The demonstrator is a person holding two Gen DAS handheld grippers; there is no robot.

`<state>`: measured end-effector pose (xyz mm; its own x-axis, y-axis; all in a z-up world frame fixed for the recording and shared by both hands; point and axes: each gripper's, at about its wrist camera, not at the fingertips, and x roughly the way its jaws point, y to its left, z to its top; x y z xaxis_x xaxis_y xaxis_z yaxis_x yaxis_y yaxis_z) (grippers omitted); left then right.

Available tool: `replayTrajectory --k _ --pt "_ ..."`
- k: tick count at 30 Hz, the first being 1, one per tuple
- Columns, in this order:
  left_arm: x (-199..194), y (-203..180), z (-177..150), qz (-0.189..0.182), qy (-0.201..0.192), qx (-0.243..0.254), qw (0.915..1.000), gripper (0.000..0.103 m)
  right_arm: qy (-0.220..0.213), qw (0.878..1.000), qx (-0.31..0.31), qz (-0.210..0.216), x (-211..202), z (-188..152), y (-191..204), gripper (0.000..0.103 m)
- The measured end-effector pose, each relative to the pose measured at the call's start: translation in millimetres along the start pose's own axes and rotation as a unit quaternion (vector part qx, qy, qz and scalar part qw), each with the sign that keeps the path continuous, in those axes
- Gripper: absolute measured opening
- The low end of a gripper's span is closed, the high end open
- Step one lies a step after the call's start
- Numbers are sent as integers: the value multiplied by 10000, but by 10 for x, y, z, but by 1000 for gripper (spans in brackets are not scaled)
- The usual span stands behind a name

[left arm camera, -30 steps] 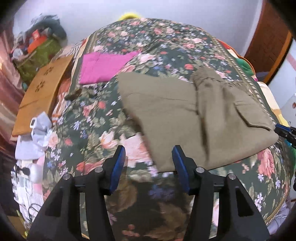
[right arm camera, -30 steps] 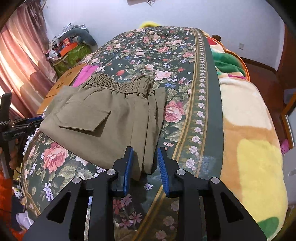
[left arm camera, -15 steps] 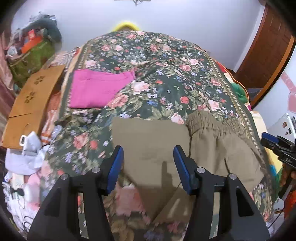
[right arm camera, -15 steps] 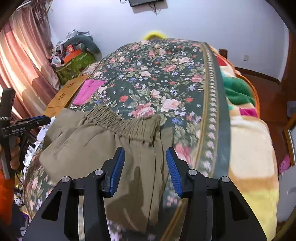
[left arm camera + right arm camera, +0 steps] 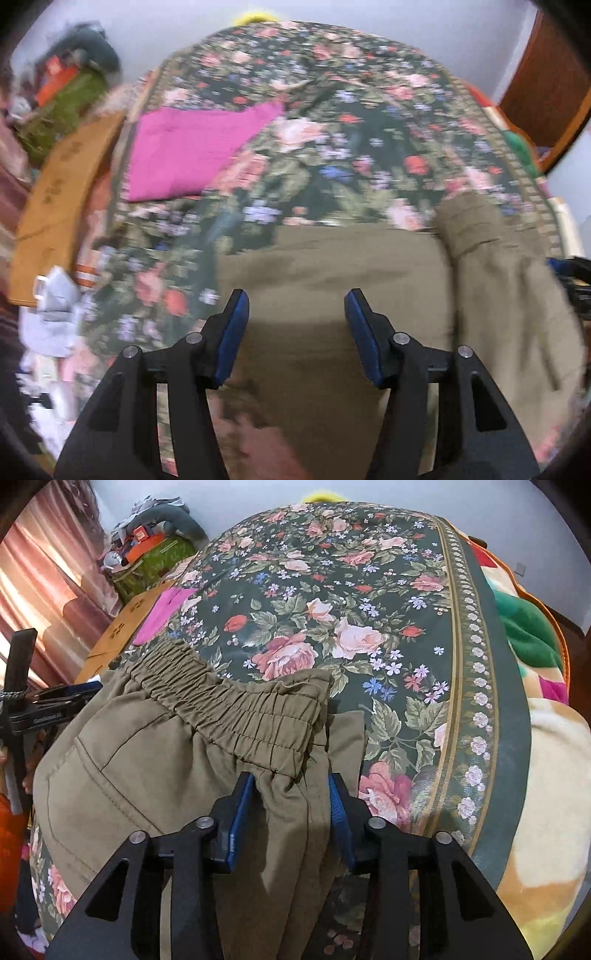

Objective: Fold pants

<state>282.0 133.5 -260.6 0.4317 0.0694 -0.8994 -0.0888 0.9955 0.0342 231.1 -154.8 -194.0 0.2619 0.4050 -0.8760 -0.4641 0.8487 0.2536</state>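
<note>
On the floral bedspread point(image 5: 332, 602), olive pants point(image 5: 155, 775) (elastic-gathered waistband point(image 5: 236, 716)) lie creased.

Pink cloth point(image 5: 192, 151) (perhaps folded) on floral bedspread point(image 5: 332, 602)

No words, numbers or signs can be read in either view. A small line of pale print is seen on the black body of the left gripper point(image 5: 55, 705) in the right wrist view, but the letters are too small and blurred to be made out. Some print may sit on the orange box point(image 5: 142, 535) in the pile by the curtain, yet nothing on it can be read. The left wrist view is smeared, so no letters can be told there.
</note>
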Motion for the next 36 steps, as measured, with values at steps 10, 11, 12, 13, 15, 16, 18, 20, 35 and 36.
replayTrajectory --k 10,11,12,13,15,16,18,20,35,36 --pt "-50 247 -29 22 34 -360 9993 56 -73 9990 -237 -378 -84 25 106 35" --pt "-86 252 -34 21 20 -393 9992 56 -106 9986 -277 -441 -116 26 123 35" --pt "-134 269 -39 6 9 -432 9991 56 -136 9981 -324 -513 -159 20 142 36" --pt "-200 286 -49 -22 -20 -475 9989 56 -174 9976 -365 -567 -201 13 160 38" --pt "-320 291 -73 -90 -116 -505 9986 56 -275 9967 -435 -630 -294 -5 194 46" --pt "-400 285 -95 -121 -176 -499 9985 56 -346 9962 -456 -650 -351 -20 213 51" --pt "-515 252 -136 -172 -248 -469 9984 58 -445 9956 -474 -672 -436 -48 246 58" --pt "-589 230 -175 -249 -287 -463 9982 67 -503 9953 -450 -688 -488 -69 275 65" --pt "-224 57 -395 -1245 411 -841 9878 86 -110 9992 376 -121 -194 -230 57 76" --pt "-188 55 -369 -1321 444 -874 9864 86 -80 9989 462 -13 -168 -224 24 76"
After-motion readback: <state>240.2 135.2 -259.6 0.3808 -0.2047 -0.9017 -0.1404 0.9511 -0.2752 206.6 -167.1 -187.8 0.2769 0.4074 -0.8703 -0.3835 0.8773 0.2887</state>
